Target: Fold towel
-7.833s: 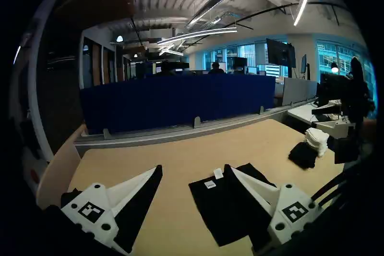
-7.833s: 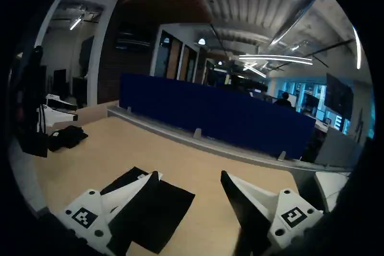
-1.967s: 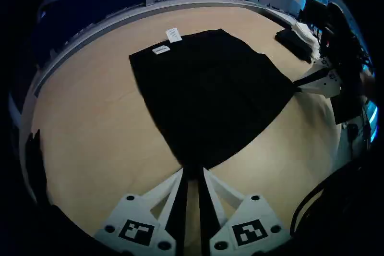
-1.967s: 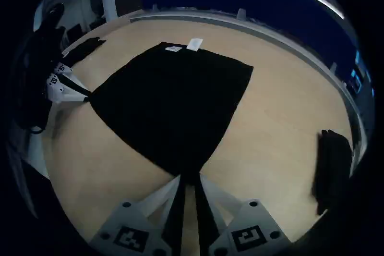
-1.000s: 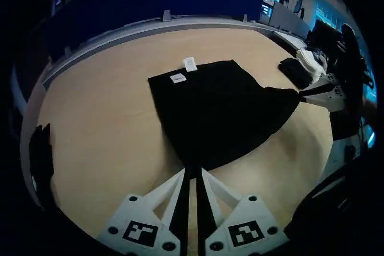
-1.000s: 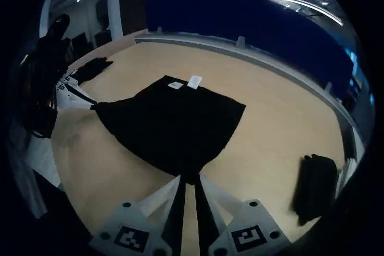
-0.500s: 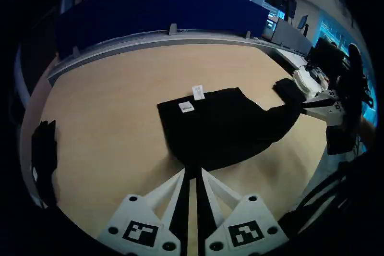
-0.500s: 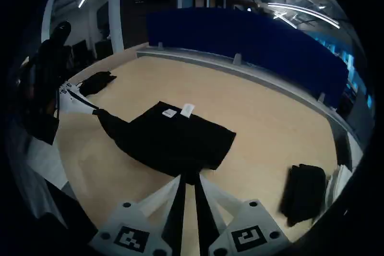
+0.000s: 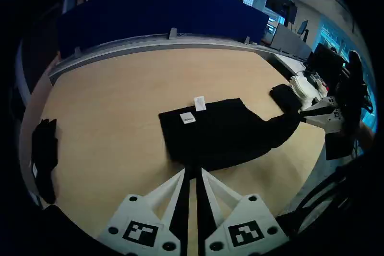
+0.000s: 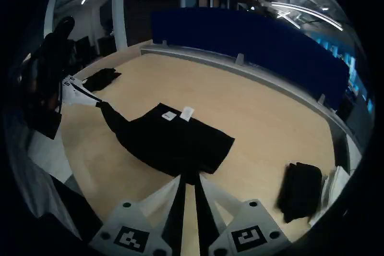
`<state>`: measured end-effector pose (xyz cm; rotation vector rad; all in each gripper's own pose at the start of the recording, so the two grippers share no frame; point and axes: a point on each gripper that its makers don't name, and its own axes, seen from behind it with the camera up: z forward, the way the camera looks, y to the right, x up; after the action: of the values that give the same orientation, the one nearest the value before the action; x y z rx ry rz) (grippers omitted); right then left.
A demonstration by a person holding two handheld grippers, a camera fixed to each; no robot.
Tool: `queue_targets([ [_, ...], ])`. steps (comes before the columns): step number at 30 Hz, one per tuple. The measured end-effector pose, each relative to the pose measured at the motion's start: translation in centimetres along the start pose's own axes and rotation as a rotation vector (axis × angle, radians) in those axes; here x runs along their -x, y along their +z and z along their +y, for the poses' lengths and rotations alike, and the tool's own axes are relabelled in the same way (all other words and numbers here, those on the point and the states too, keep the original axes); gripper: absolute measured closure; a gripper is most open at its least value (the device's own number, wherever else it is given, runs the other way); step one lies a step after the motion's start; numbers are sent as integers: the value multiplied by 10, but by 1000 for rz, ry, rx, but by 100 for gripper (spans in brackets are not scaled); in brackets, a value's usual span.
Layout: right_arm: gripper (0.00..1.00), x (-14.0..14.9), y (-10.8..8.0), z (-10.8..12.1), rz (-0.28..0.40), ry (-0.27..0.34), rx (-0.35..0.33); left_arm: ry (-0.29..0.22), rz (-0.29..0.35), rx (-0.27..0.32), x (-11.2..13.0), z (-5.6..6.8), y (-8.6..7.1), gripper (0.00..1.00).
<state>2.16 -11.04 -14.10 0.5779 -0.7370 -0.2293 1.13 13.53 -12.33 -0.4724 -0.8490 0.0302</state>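
Two corners of the black towel [image 9: 225, 131] are pinched and held up by the left hand-held gripper [image 9: 193, 168] and right hand-held gripper [image 10: 190, 175], both clamped together; the rest is spread on the wooden table [image 9: 110, 97], which is backed by a blue partition [image 9: 158, 11].

An open-plan office: blue desk partitions [image 9: 158, 13], monitors [image 9: 281, 4], exposed ceiling ducts and strip lights [image 10: 307, 13]
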Motion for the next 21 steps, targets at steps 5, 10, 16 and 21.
queue_targets([
  [5,88,-1,4,4,-5,-4,1,-4,3,-3,-3,-2,3,91],
  [10,88,-3,15,13,-17,-9,6,-17,16,-3,-12,-6,11,91],
  [16,88,-6,33,27,-31,-12,12,-22,26,-11,-22,-14,28,92],
  [21,88,-10,51,39,-43,-9,23,-23,31,-21,-31,-21,47,92],
])
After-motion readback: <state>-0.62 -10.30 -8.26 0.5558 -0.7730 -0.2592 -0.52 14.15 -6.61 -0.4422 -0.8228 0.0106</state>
